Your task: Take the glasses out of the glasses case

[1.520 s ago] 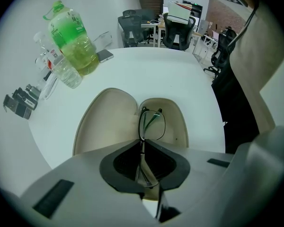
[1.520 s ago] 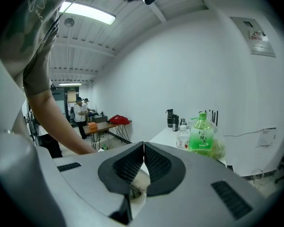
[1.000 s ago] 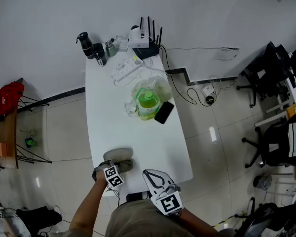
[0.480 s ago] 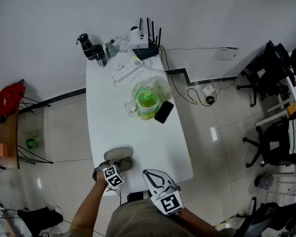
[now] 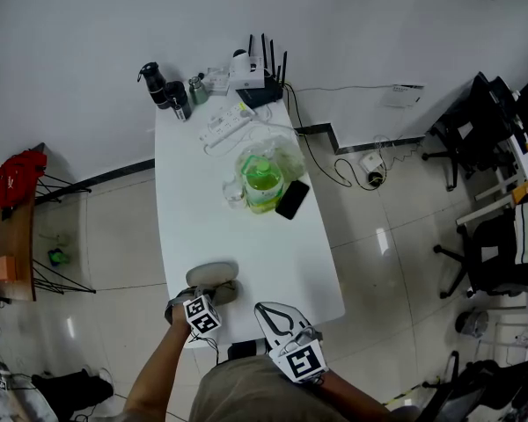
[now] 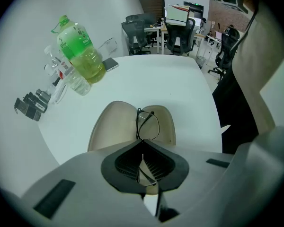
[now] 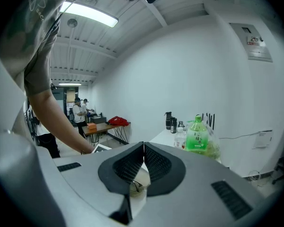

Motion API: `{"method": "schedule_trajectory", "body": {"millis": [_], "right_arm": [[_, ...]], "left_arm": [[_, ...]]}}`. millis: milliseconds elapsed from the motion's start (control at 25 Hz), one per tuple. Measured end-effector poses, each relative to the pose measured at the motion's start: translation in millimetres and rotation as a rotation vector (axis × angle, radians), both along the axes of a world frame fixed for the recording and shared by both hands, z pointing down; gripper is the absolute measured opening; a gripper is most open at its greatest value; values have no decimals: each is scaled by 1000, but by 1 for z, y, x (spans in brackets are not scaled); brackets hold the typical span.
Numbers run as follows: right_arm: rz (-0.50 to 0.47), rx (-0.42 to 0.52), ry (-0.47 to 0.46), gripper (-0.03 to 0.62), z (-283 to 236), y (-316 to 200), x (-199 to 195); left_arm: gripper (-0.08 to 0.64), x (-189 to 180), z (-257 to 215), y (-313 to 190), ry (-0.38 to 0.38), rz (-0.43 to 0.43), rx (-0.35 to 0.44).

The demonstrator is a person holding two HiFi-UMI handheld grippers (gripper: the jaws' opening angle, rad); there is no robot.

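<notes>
A long white desk [image 5: 246, 236] stood on a pale tiled floor against a white wall, with office chairs off to one side. At its far end were a router [image 5: 260, 67] and a power strip [image 5: 226, 123]. Mid-desk stood a green bottle [image 5: 264, 183] beside a dark phone [image 5: 292, 200].

Near the desk's near left corner the beige glasses case [image 6: 113, 126] lay open, both shells showing. The left gripper [image 6: 142, 144] had its jaws closed on the thin black frame of the glasses [image 6: 148, 124], which stood upright over the case's hinge line. Whether they had cleared the shell could not be told.

The right gripper [image 7: 143, 146] hovered at the near edge, jaws together on nothing.

The opening and the grasp looked done. Lifting the glasses clear and setting them down seemed left.
</notes>
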State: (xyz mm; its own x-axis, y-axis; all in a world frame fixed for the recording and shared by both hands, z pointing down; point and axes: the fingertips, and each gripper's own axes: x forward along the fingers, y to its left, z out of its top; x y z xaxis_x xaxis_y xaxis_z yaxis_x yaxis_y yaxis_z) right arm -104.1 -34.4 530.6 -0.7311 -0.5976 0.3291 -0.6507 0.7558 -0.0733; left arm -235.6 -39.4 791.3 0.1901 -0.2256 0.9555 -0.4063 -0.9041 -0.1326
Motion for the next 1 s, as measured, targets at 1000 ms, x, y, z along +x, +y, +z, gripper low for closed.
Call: {"method": "schedule_trajectory", "body": {"millis": [1000], "right_arm": [[20, 32, 73, 11, -11, 40, -21]], "left_arm": [[14, -9, -17, 5, 36, -13, 89]]}}
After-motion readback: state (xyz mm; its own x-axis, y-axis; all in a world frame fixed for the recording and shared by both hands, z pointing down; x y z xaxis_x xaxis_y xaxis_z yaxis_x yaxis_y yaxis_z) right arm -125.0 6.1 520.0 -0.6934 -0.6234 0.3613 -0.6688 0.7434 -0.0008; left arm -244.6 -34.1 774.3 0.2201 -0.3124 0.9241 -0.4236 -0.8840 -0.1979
